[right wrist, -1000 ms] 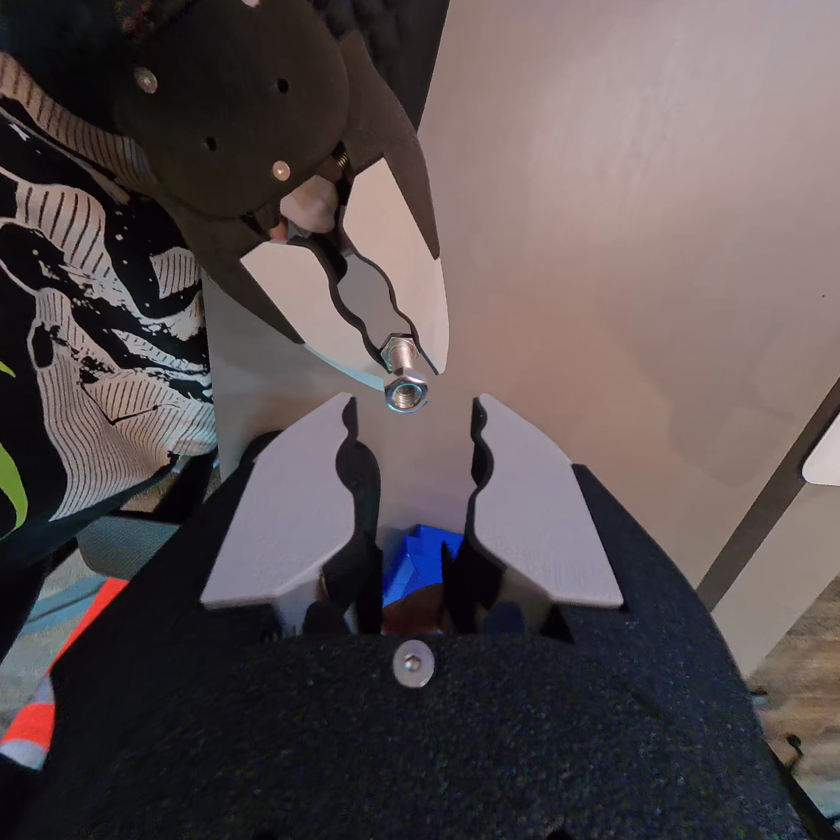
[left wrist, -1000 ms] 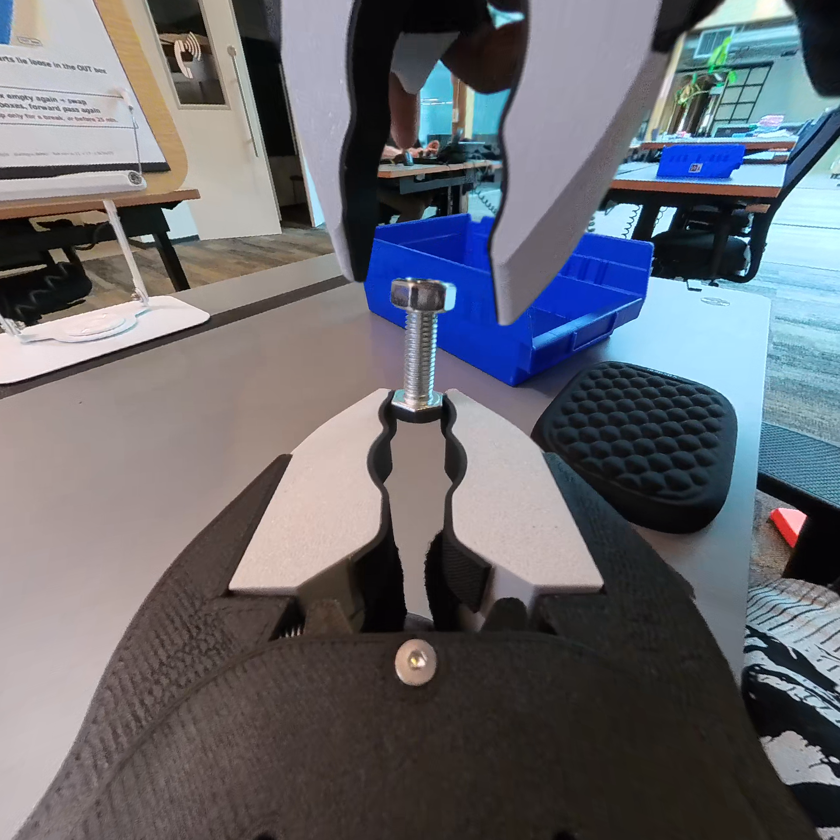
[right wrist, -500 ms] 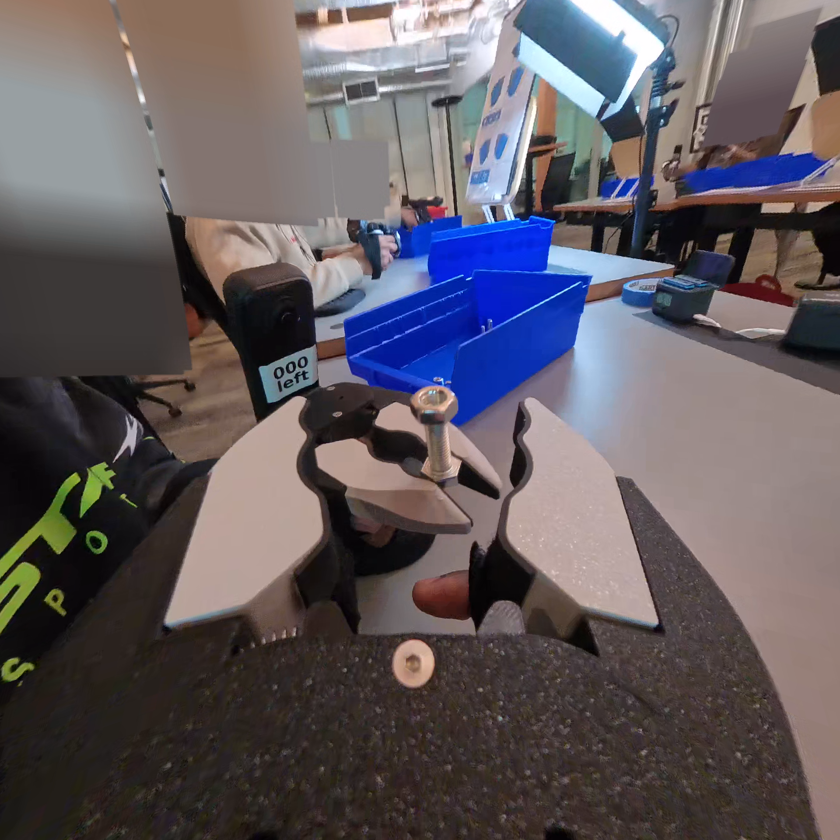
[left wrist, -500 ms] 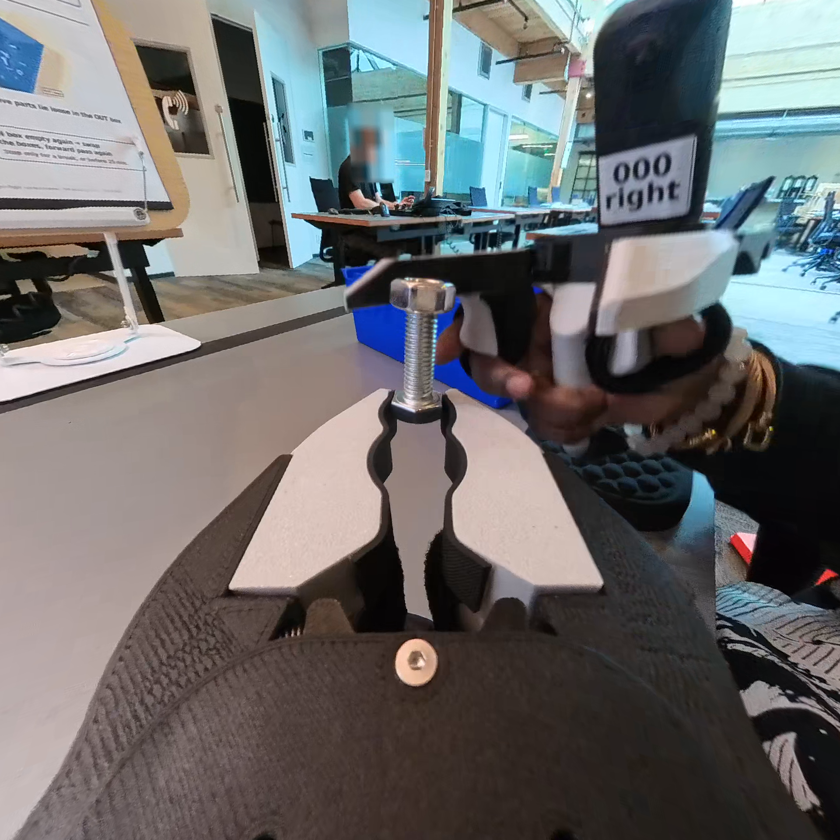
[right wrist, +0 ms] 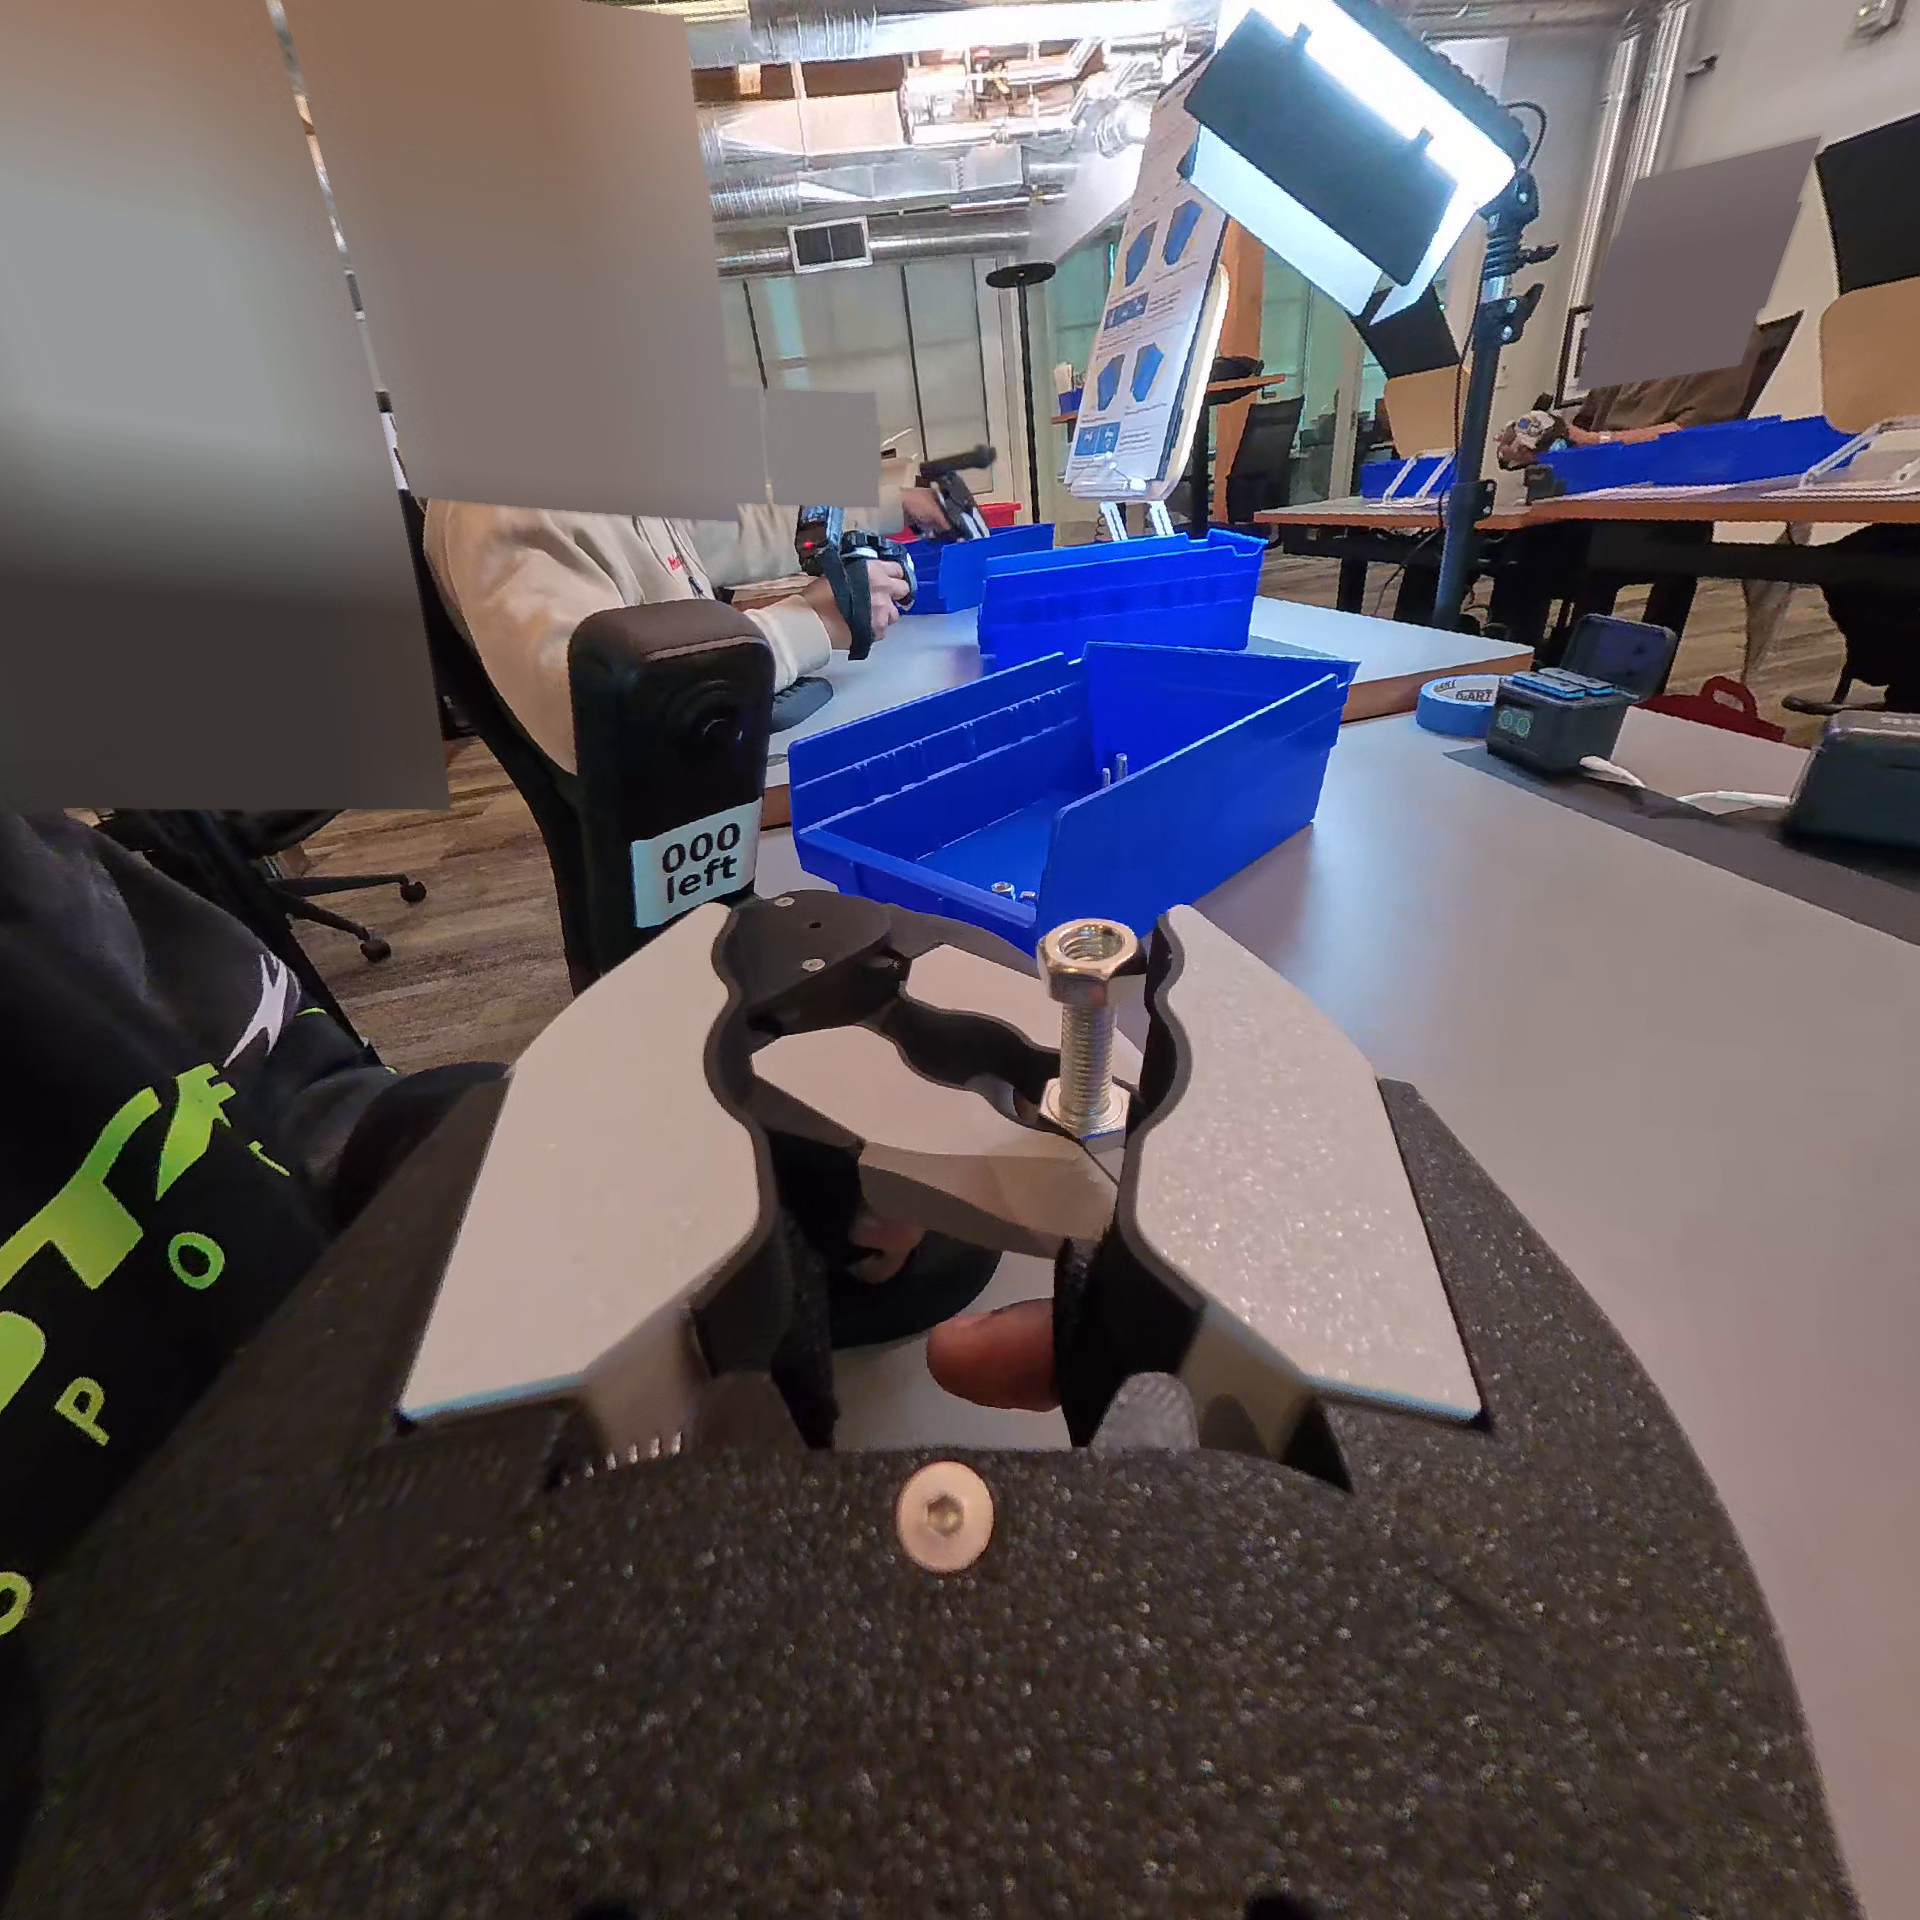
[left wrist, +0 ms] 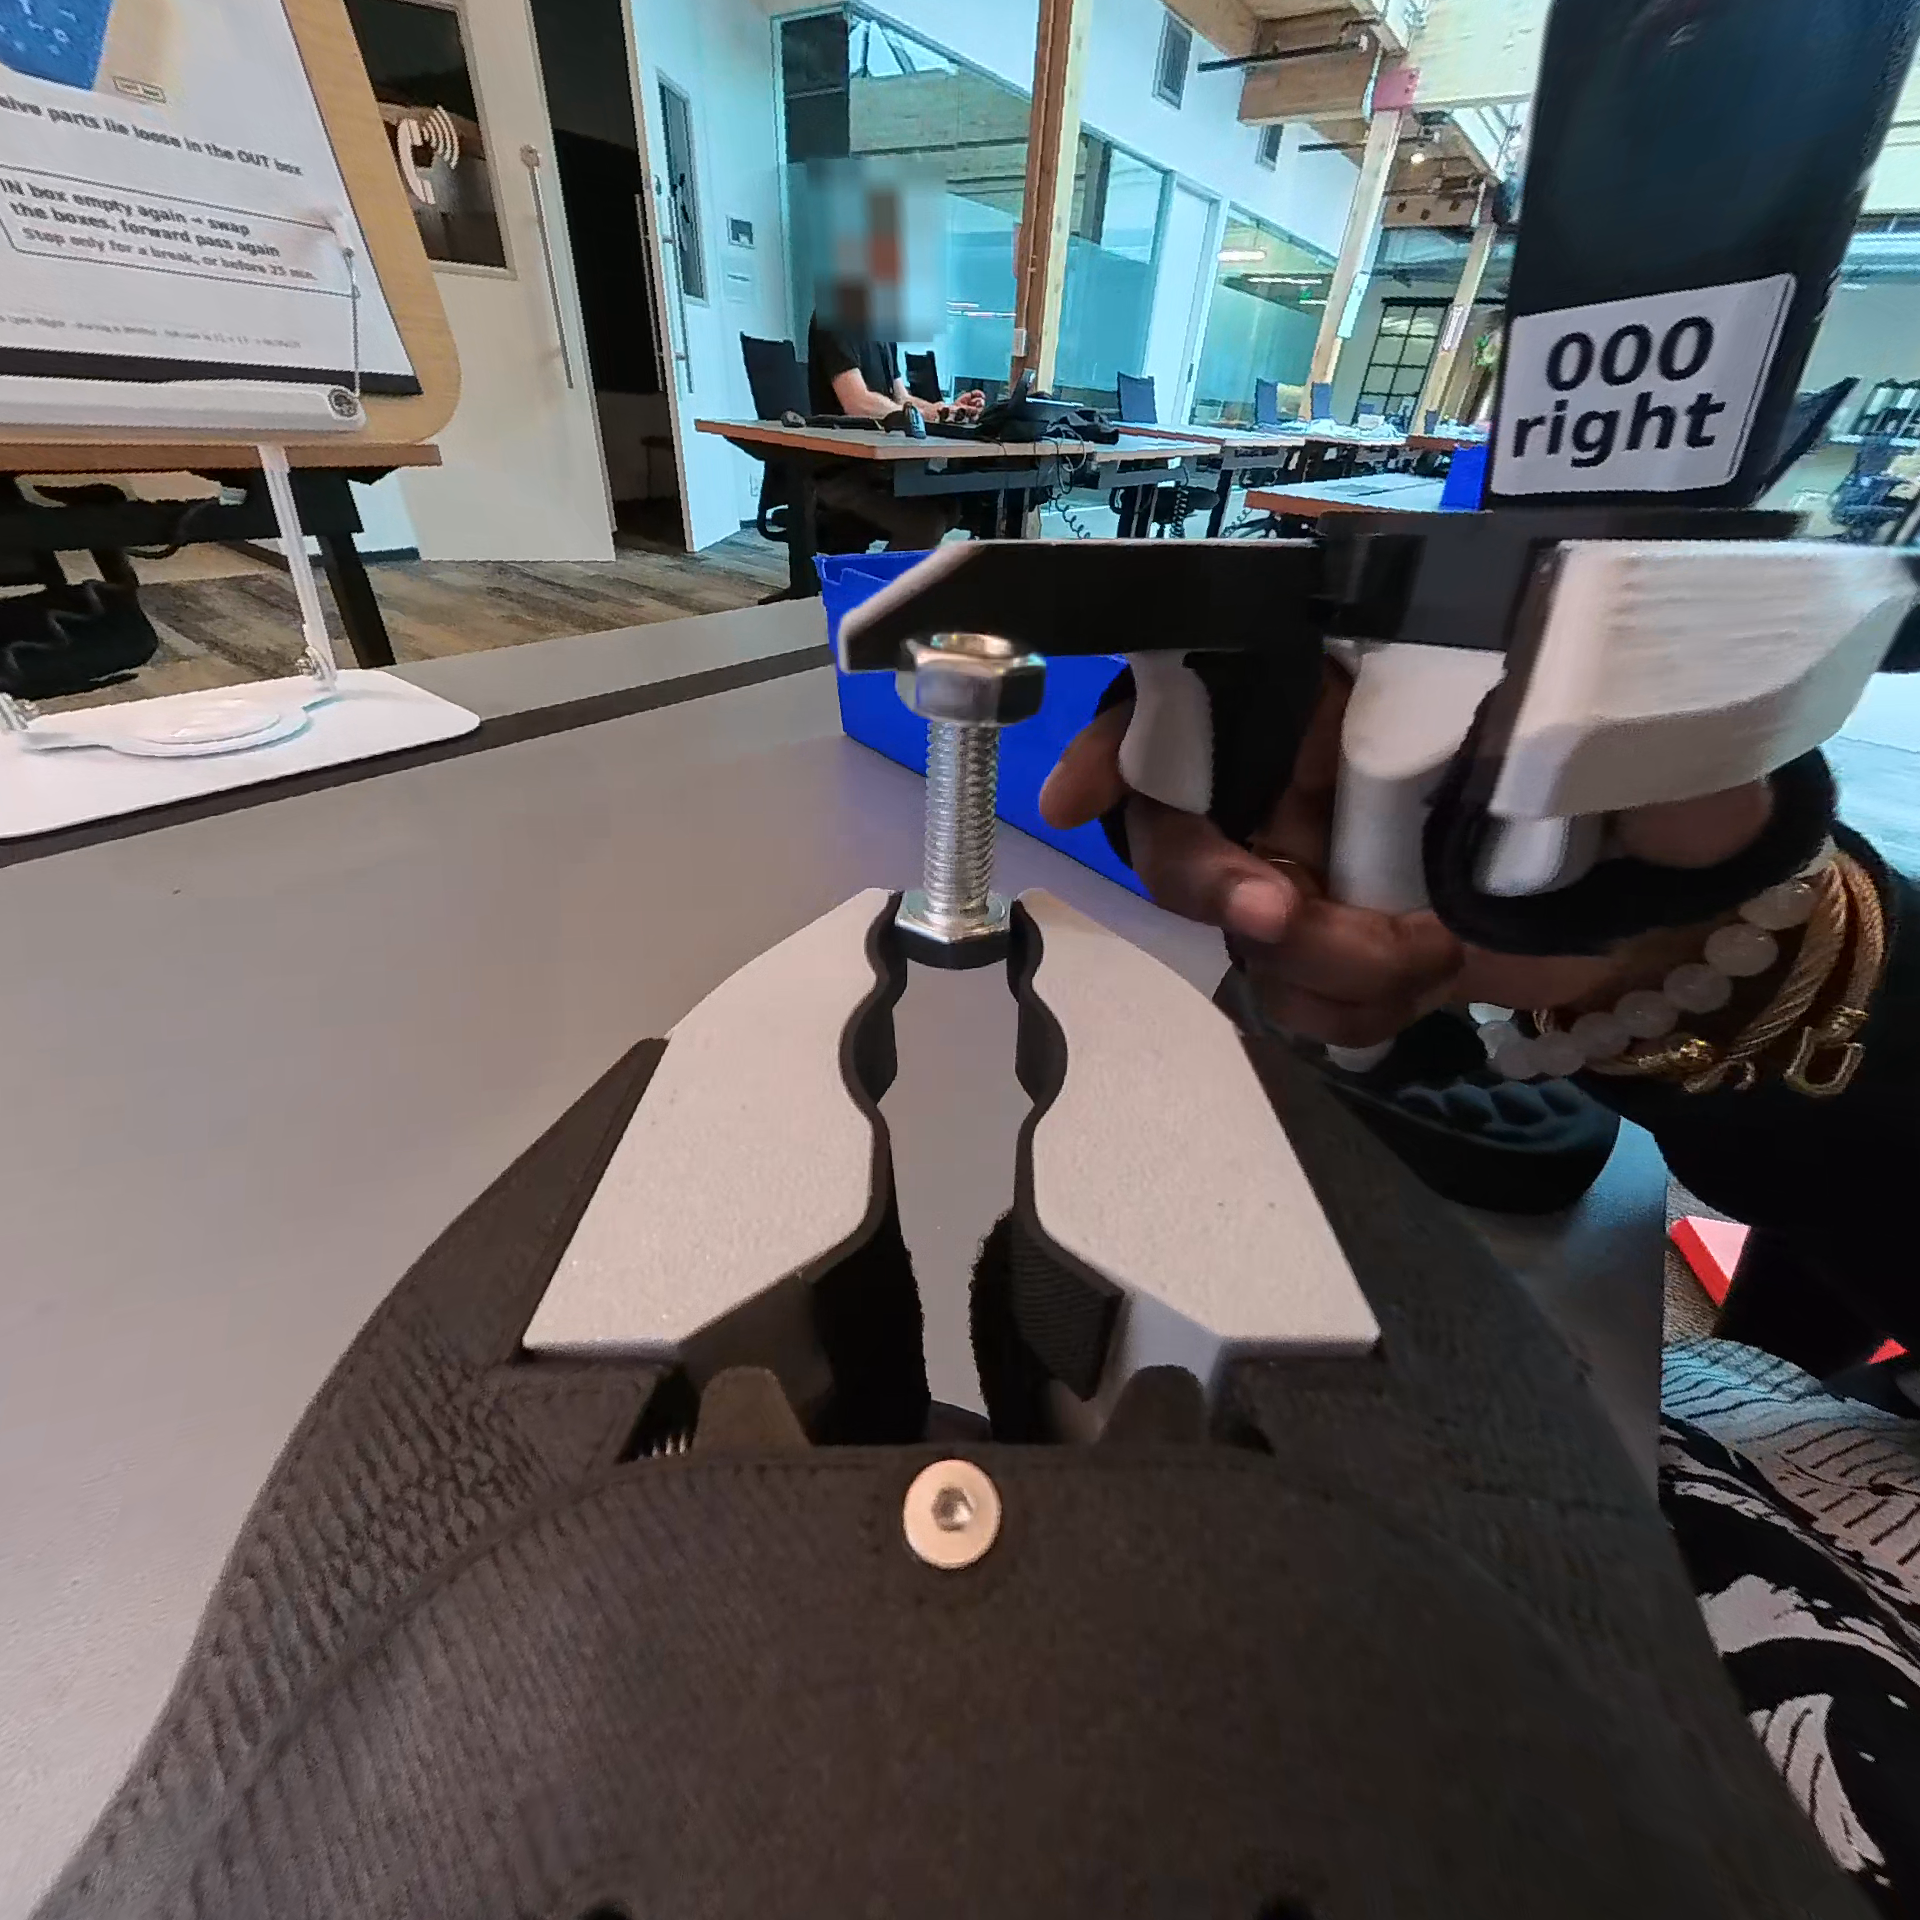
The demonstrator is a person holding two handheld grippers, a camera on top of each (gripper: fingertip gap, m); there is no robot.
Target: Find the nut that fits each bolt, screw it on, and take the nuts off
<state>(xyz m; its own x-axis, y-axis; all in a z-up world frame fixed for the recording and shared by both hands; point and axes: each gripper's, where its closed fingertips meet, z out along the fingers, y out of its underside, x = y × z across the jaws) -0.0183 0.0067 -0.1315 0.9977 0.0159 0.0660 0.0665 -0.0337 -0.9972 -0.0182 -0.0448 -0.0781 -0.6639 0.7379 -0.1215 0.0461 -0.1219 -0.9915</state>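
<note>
Right now my left gripper (left wrist: pixel 954 925) is clenched on the hex head of a silver bolt (left wrist: pixel 961 821), both pads pressed against it, so the threaded shaft stands upright above the grey table (left wrist: pixel 364 997). At the shaft's top sits a hex nut (right wrist: pixel 1087 961), with my right gripper (right wrist: pixel 940 966) spread wide around it; its right finger (right wrist: pixel 1226 1049) stands just beside the nut and the left one well off. Beyond them lies a blue bin (right wrist: pixel 1174 790) holding a few loose bolts and nuts.

My left gripper (left wrist: pixel 954 940) is clamped at its tips, level and forward, while my right gripper (right wrist: pixel 935 997) reaches across it, jaws wide.
</note>
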